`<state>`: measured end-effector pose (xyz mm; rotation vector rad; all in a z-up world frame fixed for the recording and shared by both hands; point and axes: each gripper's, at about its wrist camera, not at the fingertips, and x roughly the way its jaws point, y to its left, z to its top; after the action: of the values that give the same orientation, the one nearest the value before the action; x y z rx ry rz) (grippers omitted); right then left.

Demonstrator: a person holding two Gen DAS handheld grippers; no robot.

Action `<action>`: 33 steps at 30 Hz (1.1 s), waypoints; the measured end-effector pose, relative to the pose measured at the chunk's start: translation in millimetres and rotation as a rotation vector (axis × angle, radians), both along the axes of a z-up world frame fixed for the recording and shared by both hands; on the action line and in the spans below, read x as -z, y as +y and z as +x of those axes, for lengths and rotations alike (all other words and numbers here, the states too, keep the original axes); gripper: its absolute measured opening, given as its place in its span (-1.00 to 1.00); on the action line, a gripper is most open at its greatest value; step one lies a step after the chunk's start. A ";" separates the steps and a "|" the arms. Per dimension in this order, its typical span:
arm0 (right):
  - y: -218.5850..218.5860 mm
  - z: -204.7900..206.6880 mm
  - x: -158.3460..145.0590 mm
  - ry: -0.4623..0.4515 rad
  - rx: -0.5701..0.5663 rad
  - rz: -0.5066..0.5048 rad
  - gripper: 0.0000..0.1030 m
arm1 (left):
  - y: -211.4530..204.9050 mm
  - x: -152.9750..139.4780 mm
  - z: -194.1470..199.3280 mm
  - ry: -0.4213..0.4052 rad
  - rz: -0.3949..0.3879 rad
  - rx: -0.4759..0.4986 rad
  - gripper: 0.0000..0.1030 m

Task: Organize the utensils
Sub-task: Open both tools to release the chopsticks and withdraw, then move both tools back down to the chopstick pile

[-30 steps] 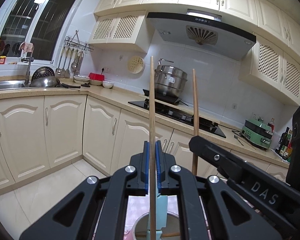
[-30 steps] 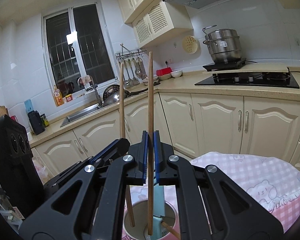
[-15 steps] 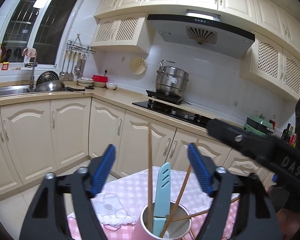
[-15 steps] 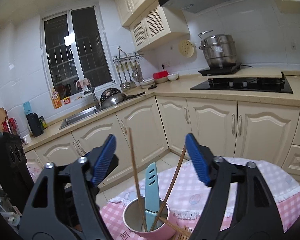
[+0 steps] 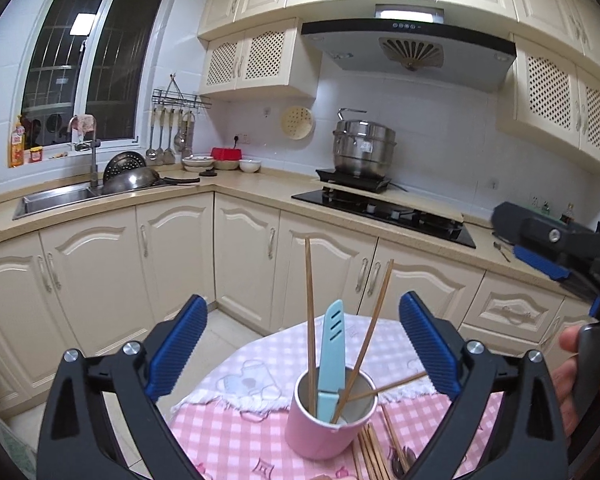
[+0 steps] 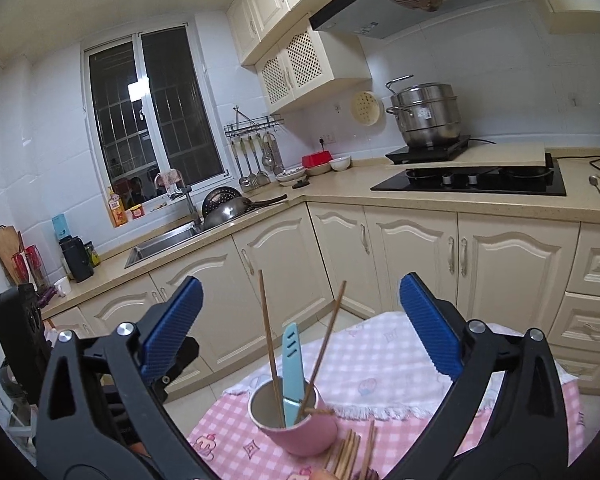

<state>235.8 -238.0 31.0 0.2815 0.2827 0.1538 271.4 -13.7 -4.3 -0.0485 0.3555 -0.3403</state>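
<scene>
Both grippers, left (image 5: 303, 354) and right (image 6: 300, 326), had just spread their fingers wide, holding nothing. At lower centre, the chopsticks (image 5: 309, 312) and a blue knife (image 5: 331, 356) stood in the cup (image 5: 320, 432).

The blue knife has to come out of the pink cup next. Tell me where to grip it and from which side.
Grip the blue knife on the flat sheathed part that stands above the pink cup, coming from above with the fingers across its thin faces. It stands near upright between two leaning chopsticks, so a side approach would likely knock them.
</scene>
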 end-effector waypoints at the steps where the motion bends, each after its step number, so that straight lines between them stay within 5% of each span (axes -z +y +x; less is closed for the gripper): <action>1: -2.8 -3.4 -0.2 0.002 0.003 -0.002 0.88 | -0.5 -2.1 -1.7 0.003 0.002 -0.001 0.84; 19: -41.0 -36.6 33.4 0.205 0.034 -0.010 0.88 | -10.3 3.8 -41.1 0.069 0.062 0.001 0.84; 33: -35.2 -18.5 124.8 0.592 -0.066 -0.031 0.88 | -16.9 53.1 -44.0 0.217 0.124 0.012 0.84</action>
<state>217.4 -273.2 -93.8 0.2825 0.8811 0.1284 227.4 -30.5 -57.4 0.0388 0.5908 -0.3250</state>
